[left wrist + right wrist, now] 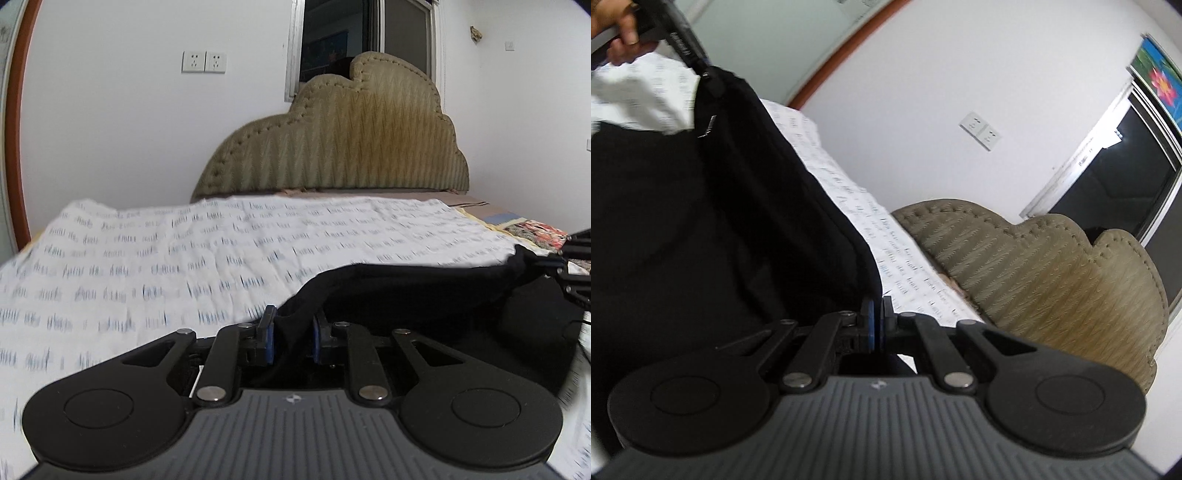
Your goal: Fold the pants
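The black pants [424, 291] hang stretched between my two grippers above the bed. My left gripper [291, 336] is shut on one corner of the pants' edge, cloth bunched between its blue pads. My right gripper [877, 325] is shut on the other corner of the pants [701, 221]. In the left wrist view the right gripper [569, 266] shows at the far right, holding the cloth. In the right wrist view the left gripper [698, 62] shows at the top left with the person's hand on it. The lower part of the pants is hidden.
A white sheet with blue print [184, 251] covers the bed. A tan padded headboard [351, 147] stands against the white wall, below a dark window [365, 33]. Wall sockets [204, 62] sit left of it. A patterned cloth [535, 229] lies at the bed's right.
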{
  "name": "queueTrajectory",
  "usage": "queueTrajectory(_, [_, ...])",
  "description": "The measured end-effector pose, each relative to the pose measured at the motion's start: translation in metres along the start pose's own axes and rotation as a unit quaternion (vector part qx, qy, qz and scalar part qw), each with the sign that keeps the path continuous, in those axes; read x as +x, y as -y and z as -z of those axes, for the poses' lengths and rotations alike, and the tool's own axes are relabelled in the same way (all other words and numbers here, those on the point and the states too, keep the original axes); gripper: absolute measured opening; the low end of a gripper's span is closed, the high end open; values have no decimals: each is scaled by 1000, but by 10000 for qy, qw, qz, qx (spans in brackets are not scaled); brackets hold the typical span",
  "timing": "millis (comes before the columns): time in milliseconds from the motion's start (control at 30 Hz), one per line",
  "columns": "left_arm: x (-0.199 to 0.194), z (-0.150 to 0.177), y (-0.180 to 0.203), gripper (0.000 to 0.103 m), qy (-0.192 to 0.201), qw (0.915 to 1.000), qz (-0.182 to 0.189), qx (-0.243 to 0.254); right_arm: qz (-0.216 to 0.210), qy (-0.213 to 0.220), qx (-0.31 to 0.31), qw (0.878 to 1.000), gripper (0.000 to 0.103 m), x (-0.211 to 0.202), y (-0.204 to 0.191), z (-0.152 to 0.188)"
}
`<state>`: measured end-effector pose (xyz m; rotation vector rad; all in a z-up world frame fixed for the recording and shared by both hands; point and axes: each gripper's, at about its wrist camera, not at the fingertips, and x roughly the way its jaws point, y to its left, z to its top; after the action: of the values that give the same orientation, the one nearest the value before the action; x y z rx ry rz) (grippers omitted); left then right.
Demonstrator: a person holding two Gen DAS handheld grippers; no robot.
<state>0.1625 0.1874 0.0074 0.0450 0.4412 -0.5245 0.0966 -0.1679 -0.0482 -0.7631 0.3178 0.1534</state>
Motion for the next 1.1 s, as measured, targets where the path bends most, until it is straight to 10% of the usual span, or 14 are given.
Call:
queueTrajectory(500, [-56, 64, 15, 16, -424, 9969, -328, -568, -746, -427, -298, 9959, 2, -89, -83, 33])
queueTrajectory(800, [-76, 46, 8, 15, -443, 9902, -890, -977, -981, -832, -571, 9900, 4, -85, -99, 37])
queueTrajectory(900, [-82, 22, 25, 16, -79, 9949, -747, -680, -1211, -377, 228, 9917, 4, -102, -72, 12])
queueTrajectory(1100, [-10, 12, 71, 71, -778, 9953, -510, -257, -1266, -72, 1407, 9819, 4, -54, -60, -25])
